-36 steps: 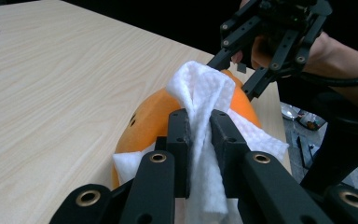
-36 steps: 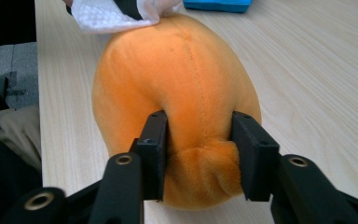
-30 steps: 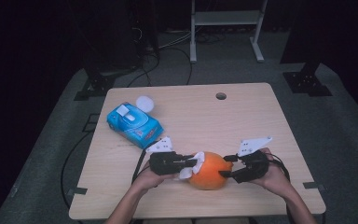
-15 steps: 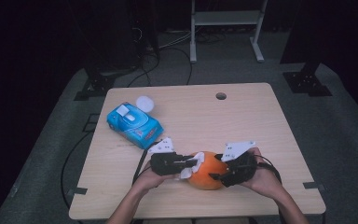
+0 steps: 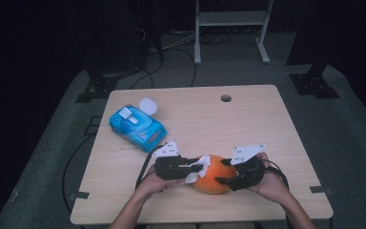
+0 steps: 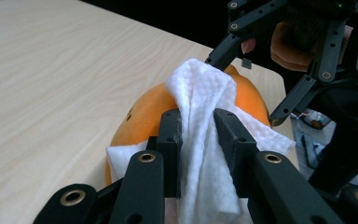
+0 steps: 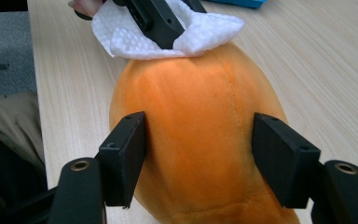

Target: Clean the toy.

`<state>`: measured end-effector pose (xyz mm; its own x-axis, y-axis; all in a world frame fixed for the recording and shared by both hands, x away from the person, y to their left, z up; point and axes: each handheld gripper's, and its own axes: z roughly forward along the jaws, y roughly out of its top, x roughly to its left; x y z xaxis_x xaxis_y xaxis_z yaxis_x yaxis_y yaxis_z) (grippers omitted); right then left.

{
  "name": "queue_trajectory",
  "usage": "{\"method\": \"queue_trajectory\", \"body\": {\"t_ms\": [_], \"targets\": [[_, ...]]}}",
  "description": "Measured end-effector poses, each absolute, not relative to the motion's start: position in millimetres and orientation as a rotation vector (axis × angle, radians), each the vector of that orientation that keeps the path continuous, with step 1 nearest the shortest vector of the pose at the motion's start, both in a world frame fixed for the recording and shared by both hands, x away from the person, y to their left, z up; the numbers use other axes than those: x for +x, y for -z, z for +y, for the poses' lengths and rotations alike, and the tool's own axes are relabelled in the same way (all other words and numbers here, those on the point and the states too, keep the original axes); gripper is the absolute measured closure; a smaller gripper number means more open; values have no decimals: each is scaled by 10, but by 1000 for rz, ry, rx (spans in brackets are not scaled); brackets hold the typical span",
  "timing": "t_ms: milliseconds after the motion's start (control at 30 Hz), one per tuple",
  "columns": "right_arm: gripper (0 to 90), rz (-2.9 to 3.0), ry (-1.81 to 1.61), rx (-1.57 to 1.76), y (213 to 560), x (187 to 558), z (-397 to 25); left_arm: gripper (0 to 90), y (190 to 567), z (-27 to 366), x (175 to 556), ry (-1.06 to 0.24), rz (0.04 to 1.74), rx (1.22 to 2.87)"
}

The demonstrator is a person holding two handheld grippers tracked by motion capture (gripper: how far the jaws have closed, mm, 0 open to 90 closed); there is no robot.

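Observation:
An orange plush fruit (image 5: 213, 183) lies on the wooden table (image 5: 248, 129) near its front edge. My left gripper (image 5: 198, 168) is shut on a white wipe (image 5: 194, 172) and presses it against the fruit's left end. In the left gripper view the wipe (image 6: 205, 93) is bunched between the jaws of the left gripper (image 6: 198, 126) over the fruit (image 6: 144, 112). My right gripper (image 5: 221, 172) comes in from the right. In the right gripper view its jaws (image 7: 200, 154) clasp the fruit (image 7: 200, 116) on both sides, with the wipe (image 7: 135, 39) at the far end.
A blue pack of wipes (image 5: 137, 127) lies at the left of the table, with a round white lid (image 5: 148, 105) just behind it. A small cable hole (image 5: 226, 98) sits near the far edge. A white rack (image 5: 231, 19) stands on the floor beyond the table.
My right gripper has moved left and closed in around the fruit's right end. The left gripper has stayed at the fruit with the wipe.

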<state>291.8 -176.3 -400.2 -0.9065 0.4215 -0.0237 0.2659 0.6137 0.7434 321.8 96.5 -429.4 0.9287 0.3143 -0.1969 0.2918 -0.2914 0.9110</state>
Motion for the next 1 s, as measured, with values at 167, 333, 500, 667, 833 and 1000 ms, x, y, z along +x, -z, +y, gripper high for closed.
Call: {"method": "queue_trajectory", "body": {"t_ms": [167,333,500,667,833,1000], "targets": [[364,2637,-1165,569,3999,2922,-1773,767,4284,952,3203,-86,409,1895],[531,2624,-1132,527,3992,2898,-1782,823,4253,967,3214,-67,431,1901],[620,2639,-1153,518,3997,2910,-1879,824,4248,1064,3250,-39,455,1886],[552,2674,-1195,578,4006,2960,-2035,825,4319,1052,3269,2,474,1876],[371,2627,-1170,596,3855,2892,-1930,827,4305,992,3241,-6,457,1889],[282,2641,-1067,551,3826,2906,-1675,827,4285,935,3215,-22,448,1916]]}}
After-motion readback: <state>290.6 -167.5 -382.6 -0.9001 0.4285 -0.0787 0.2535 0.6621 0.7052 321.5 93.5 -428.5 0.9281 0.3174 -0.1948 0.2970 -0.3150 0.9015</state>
